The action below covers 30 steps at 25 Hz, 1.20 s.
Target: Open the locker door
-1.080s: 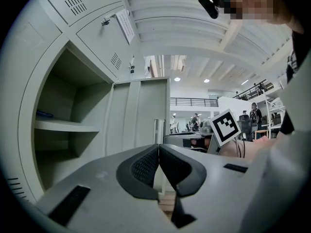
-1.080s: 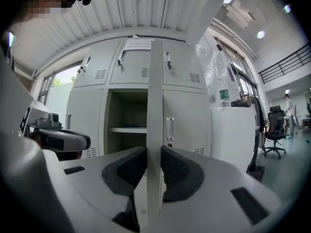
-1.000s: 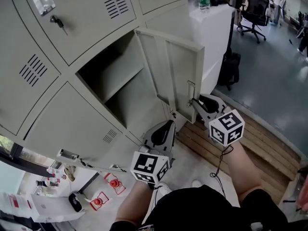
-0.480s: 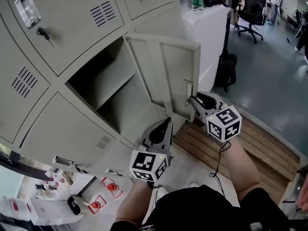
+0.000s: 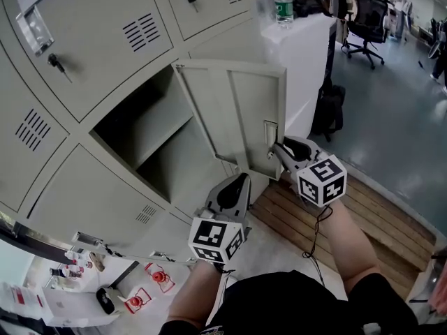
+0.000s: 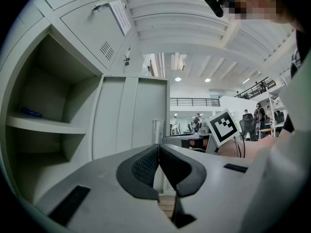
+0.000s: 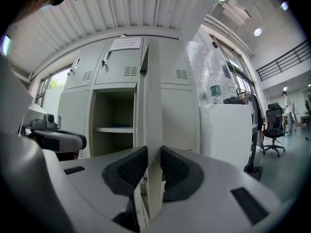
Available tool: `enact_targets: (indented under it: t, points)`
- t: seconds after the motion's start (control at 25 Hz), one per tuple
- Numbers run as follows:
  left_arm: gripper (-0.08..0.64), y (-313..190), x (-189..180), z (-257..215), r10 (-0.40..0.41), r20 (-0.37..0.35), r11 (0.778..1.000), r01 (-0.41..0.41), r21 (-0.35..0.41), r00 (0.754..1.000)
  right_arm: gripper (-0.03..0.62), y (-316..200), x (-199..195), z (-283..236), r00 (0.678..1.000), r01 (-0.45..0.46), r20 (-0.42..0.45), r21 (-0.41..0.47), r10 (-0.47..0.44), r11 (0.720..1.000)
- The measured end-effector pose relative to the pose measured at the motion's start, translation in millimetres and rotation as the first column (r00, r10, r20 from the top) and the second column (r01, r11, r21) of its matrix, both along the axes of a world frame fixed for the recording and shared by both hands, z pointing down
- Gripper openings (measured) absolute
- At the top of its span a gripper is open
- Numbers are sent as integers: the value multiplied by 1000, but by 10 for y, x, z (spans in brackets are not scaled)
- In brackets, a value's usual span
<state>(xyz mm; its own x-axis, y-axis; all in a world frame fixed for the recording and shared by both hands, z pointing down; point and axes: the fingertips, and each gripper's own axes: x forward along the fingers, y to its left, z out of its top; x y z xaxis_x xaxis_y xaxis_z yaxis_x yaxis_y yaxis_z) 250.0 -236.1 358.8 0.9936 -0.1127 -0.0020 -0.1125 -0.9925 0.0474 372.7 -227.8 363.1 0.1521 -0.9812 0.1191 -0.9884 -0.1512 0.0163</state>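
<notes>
The grey locker door (image 5: pixel 244 110) stands swung out from its open compartment (image 5: pixel 150 135), which has one shelf inside. My right gripper (image 5: pixel 274 149) is shut on the door's free edge (image 7: pixel 153 130), with one pad on each face of the panel. My left gripper (image 5: pixel 239 180) hangs below the open compartment, its jaws shut with nothing between them. In the left gripper view the left gripper (image 6: pixel 158 157) points at the inner face of the door (image 6: pixel 131 115).
Closed lockers with keys (image 5: pixel 54 63) surround the open one. A white cabinet (image 5: pixel 300 54) with a water bottle (image 5: pixel 283 2) stands right of the door. Wooden slats (image 5: pixel 377 222) lie on the floor at the right. Small items (image 5: pixel 157 278) lie at the lower left.
The door has swung a little further open with my right gripper on its edge. The left gripper has stayed where it was.
</notes>
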Motion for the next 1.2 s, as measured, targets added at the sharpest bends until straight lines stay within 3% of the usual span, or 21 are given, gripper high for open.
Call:
enact_targets:
  t: [0.64,0.84,1.0,1.2]
  points:
    - [17,197,27,-18,-90,4,996,90,-14,996,155,161,0,-84,996,73,-59,12,-72,997]
    - [17,379,-95,28,-138,2,990,138,-26,990,145,372,-85,-198,995,84,-52,66,-81,994]
    - [17,496,-297,120,-186,19,982,187,-27,982,59,445,-324,-190,992,123,-41,92,-120,988]
    - [17,523,-742,111,-269,22,963,269,-21,963,54,364,-863,-114,972,236,-20,66,-235,970]
